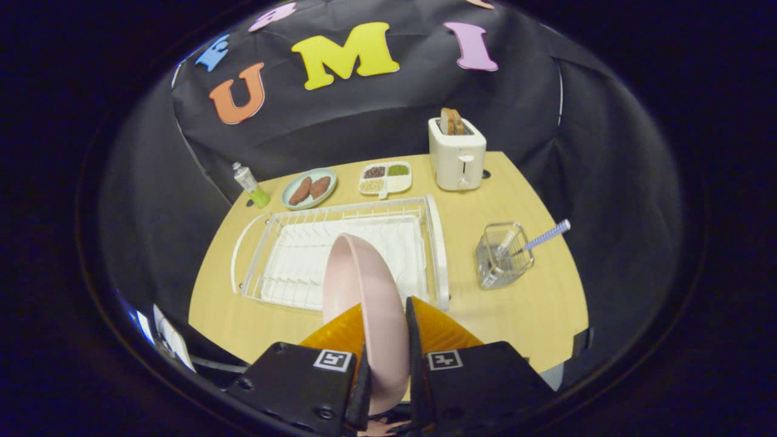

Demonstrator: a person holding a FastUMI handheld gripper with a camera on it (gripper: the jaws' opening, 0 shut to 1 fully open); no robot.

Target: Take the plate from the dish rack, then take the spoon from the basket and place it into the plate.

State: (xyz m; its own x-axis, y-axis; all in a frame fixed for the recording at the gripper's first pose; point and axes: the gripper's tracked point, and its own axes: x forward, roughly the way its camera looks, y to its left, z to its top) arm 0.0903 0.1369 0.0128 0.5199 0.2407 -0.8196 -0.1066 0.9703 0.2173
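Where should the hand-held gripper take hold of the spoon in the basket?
On the spoon's handle, which sticks up and out of the wire basket, slanting away from the dish rack. Come from above that far side, once the hand-held gripper releases the pink plate.

A mock kitchen booth: toaster (456,159) and dish rack (340,255) on a table (522,303).

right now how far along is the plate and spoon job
Done: the pink plate looks lifted out of the dish rack, held on edge above it. In hand: the hand-held gripper is shut on the plate's rim. Left: set the plate on the table, then bring the spoon from the basket to it.
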